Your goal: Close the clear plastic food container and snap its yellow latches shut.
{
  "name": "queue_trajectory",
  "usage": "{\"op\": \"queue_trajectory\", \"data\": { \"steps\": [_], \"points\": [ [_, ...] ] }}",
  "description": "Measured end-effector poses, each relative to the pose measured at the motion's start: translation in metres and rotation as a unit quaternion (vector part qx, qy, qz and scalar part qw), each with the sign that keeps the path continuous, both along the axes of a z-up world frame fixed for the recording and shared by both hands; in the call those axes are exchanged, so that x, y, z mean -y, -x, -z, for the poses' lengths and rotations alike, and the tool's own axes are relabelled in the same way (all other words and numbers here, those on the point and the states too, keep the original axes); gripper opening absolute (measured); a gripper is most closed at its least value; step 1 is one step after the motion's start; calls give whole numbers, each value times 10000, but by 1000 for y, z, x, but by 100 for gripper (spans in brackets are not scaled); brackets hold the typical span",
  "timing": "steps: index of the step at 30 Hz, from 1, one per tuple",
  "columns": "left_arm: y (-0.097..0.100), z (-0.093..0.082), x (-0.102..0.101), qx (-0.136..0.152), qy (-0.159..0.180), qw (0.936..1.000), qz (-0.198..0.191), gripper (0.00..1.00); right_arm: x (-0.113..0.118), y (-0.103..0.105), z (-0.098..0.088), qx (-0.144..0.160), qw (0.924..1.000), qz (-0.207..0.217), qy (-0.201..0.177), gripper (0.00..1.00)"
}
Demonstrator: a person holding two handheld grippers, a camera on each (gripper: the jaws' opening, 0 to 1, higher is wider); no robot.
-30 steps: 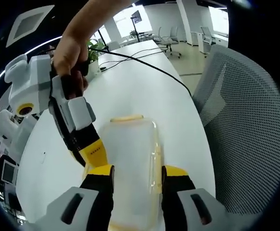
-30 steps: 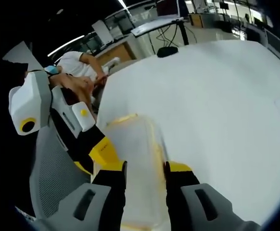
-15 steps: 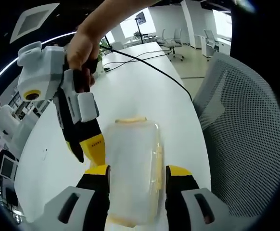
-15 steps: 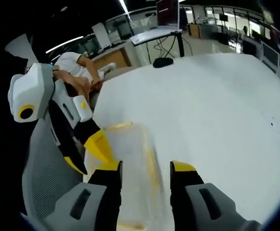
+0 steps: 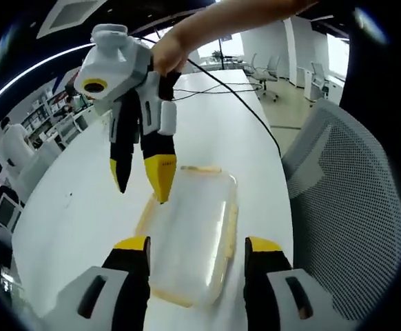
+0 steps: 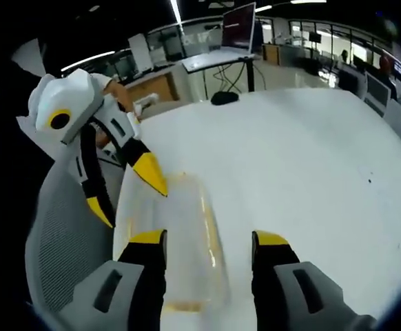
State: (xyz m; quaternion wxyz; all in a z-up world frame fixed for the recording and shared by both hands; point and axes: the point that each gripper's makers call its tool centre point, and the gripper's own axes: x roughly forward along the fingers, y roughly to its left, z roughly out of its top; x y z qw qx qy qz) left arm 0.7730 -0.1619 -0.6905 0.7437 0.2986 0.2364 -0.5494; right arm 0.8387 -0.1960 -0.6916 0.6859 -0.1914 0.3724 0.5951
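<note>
The clear rectangular plastic food container with yellow latches (image 5: 190, 234) lies flat on the long white table (image 5: 83, 207), lid on, close to the table edge beside a grey mesh office chair (image 5: 352, 207). In the left gripper view, the left gripper (image 5: 196, 247) hangs above the container's near end with its yellow-tipped jaws spread apart, grasping nothing. The right gripper (image 5: 142, 181) comes in from the upper left, held by a hand (image 5: 169, 52); its jaws are parted too, one yellow tip just over the container's far corner (whether it touches cannot be told).

In the right gripper view, the right gripper (image 6: 209, 239) is released above the container (image 6: 173, 241), and the left gripper (image 6: 128, 200) reaches in from the left, one tip at the container's far edge. A black cable (image 5: 235, 93) runs across the table.
</note>
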Motion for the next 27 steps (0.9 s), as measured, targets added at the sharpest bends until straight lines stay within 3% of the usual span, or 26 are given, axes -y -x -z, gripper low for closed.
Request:
{"op": "queue_trajectory", "data": {
  "steps": [27],
  "points": [
    [-9, 2, -28, -245, 363, 9946, -944, 74, 33, 30, -18, 767, 9943, 708, -223, 69]
  ]
}}
